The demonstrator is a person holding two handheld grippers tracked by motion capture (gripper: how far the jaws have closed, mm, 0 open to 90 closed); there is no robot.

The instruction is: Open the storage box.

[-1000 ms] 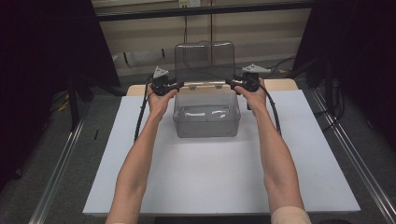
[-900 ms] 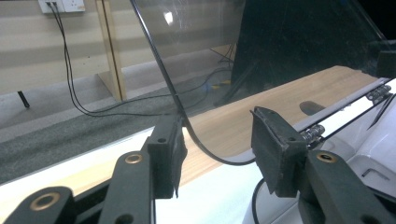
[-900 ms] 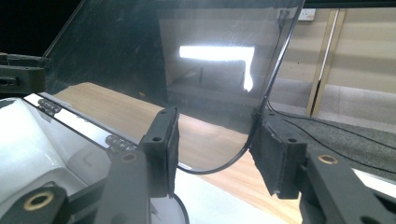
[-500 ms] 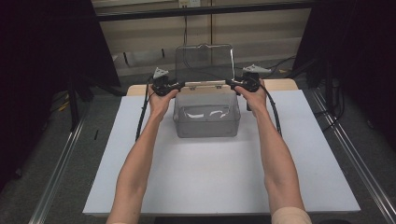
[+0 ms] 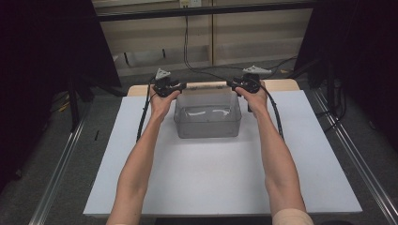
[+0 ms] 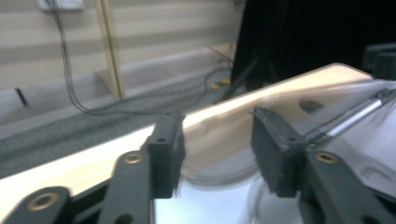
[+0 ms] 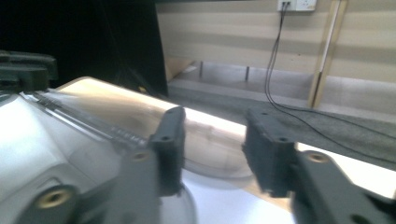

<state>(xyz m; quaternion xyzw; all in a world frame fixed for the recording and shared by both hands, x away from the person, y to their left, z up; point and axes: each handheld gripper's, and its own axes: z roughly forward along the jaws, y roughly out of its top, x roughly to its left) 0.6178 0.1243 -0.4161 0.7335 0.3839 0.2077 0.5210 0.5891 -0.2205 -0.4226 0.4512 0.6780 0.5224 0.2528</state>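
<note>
The clear plastic box [image 5: 208, 114] sits on the white counter [image 5: 225, 173], toward its far edge and about midway across, with its lid lying nearly flat over the top. Pale smears or reflections show through its front wall; what, if anything, is inside is too faint to tell.

At the box's far left corner are the left tongs [image 5: 180, 86], and at its far right corner the right tongs [image 5: 231, 84], each held in a hand with the forearm stretched out along that side of the box. In the left gripper view the left tongs [image 6: 217, 154] stand apart, a rounded clear tab of the lid sitting in the gap between the jaws. The right gripper view shows the same for the right tongs [image 7: 214, 147]: jaws apart around a clear tab, not pressed on it.

The risk, as I judge it, lies in that loose hold. The tabs are thin and slick, so one could slip free and the lid drop unevenly. If one side closes or pushes before the other, the light box may skid or twist on the smooth counter. The box is also near the counter's far edge, so a forward shove could carry it off.
</note>
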